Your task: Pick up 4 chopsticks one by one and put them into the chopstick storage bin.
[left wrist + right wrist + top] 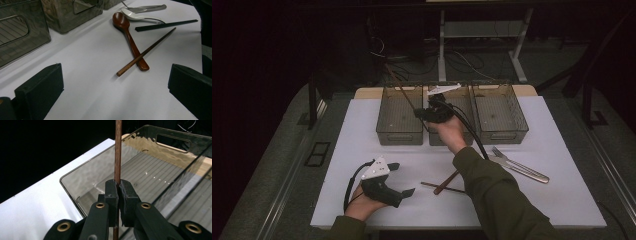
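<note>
My right gripper [420, 114] [119, 187] is shut on a brown chopstick [402, 90] [118, 150], which stands up from the jaws. It hovers over the left clear bin [399, 137] [150, 170], close to the wall shared with the middle bin [464, 97]. My left gripper [403, 179] [115, 90] rests near the table's front left, open with nothing between its jaws. Ahead of it lie a brown wooden spoon [447, 182] [130, 40] and a second brown chopstick [439, 187] [147, 51] crossing its handle.
A third clear bin [502, 135] stands at the back right. Metal cutlery [517, 165] [147, 8] lies on the white table at the right, along with a white spoon [140, 16] and a black chopstick [166, 25]. The person's right forearm crosses the table's middle.
</note>
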Demonstrator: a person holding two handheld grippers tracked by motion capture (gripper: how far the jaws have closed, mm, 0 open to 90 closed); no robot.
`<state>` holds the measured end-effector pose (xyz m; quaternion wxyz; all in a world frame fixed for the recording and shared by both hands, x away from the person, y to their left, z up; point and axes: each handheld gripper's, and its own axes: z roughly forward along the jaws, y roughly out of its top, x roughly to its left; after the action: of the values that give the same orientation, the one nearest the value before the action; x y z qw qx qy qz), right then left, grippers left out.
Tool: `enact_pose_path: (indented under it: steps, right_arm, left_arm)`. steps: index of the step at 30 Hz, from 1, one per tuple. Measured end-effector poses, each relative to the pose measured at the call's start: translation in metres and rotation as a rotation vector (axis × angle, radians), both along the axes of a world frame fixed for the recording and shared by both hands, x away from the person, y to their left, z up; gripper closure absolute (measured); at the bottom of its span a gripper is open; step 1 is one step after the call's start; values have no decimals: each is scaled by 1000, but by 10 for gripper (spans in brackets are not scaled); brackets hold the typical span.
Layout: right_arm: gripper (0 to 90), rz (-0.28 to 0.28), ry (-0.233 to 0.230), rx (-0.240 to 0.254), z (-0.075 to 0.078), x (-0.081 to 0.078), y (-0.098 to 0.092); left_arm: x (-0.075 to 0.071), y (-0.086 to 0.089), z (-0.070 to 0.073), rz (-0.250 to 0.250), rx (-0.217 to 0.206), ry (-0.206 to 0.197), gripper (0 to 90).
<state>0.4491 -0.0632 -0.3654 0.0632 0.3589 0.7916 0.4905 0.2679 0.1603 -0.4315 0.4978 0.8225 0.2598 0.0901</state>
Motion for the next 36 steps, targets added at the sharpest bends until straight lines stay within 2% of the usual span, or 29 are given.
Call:
enact_pose_path:
  steps: [13,20,24,36]
  right_arm:
    - [850,9,-1,-13,-2,9,24]
    - [849,-9,30,-28,-15,16,30]
    - [849,-10,56,-43,-22,18,32]
    - [824,-15,101,-89,-31,19,36]
  left_arm:
    - [0,0,1,-2,-4,-1,0]
    - [0,0,0,-10,0,-8,0]
    - [0,-1,0,-9,1,3,0]
    - [-1,-2,0,-14,7,4,0]
